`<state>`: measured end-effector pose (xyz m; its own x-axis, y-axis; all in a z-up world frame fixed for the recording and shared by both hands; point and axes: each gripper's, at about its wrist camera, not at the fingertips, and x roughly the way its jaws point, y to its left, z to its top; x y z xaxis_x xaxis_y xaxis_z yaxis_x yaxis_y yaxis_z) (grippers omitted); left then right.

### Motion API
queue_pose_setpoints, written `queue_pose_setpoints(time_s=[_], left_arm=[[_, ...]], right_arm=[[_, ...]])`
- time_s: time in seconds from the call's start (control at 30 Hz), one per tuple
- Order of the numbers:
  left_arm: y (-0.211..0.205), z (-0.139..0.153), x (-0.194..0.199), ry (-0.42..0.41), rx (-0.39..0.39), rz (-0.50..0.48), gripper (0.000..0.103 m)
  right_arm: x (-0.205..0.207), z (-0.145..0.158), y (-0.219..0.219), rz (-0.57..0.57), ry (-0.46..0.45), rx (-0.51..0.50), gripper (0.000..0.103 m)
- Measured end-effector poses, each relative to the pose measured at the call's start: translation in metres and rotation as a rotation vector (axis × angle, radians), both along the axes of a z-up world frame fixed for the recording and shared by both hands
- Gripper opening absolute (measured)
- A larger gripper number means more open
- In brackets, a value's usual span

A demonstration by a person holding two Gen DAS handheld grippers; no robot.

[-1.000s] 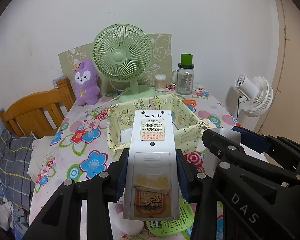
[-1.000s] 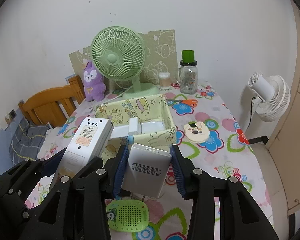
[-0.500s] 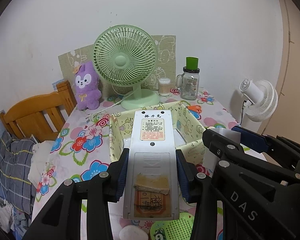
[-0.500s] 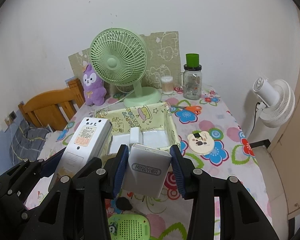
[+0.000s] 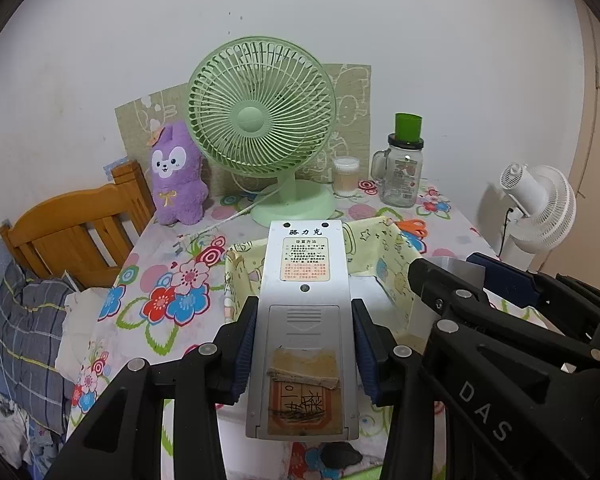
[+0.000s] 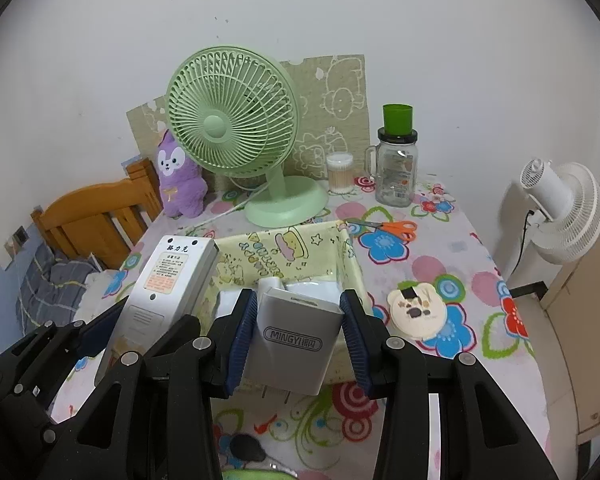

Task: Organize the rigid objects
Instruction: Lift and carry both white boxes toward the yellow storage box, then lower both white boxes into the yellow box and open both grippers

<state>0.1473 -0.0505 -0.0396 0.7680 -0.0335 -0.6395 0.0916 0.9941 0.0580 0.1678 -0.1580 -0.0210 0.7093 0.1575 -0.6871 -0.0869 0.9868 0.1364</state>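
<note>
My left gripper [image 5: 304,344] is shut on a grey remote control [image 5: 304,320], back side up, held above the near edge of a yellow fabric basket [image 5: 392,268]. My right gripper [image 6: 298,336] is shut on a grey MINGYI plug adapter [image 6: 294,340], held over the basket's near wall [image 6: 352,264]. White flat items [image 6: 316,288] lie inside the basket. The remote also shows at the left in the right wrist view [image 6: 168,284]. The right gripper [image 5: 500,320] shows at the right in the left wrist view.
On the flowered table: a green desk fan [image 6: 236,136], purple plush [image 6: 180,176], glass jar with green cap [image 6: 396,168], cotton swab jar [image 6: 340,172], orange scissors [image 6: 392,228], bear-shaped disc [image 6: 416,312]. A dark oval object [image 6: 246,446] lies near. A wooden chair [image 6: 96,216] stands left, a white fan [image 6: 560,212] right.
Both grippers have moved forward toward the basket with their objects still held. The green perforated item near the front edge has slid out of view below.
</note>
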Motion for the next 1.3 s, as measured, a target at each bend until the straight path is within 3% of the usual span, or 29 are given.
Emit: queue_pose_setpoints(time_s=[0.7,1.1,1.3], left_arm=[[0.005,-0.034,0.063,0.061,-0.010,0.035,0.045],[0.004,-0.066,0.086,0.133,-0.007,0.027,0.045],[0.006,-0.074,0.090,0.149,-0.021,0.023,0.045]], right_arm=[[0.071,-0.041,0.007,0.002,0.095,0.001,0.046],[0.091,-0.075,0.011,0.015,0.178,-0.024,0.046],[0.093,-0.078,0.018,0.028,0.160,-0.080,0.046]])
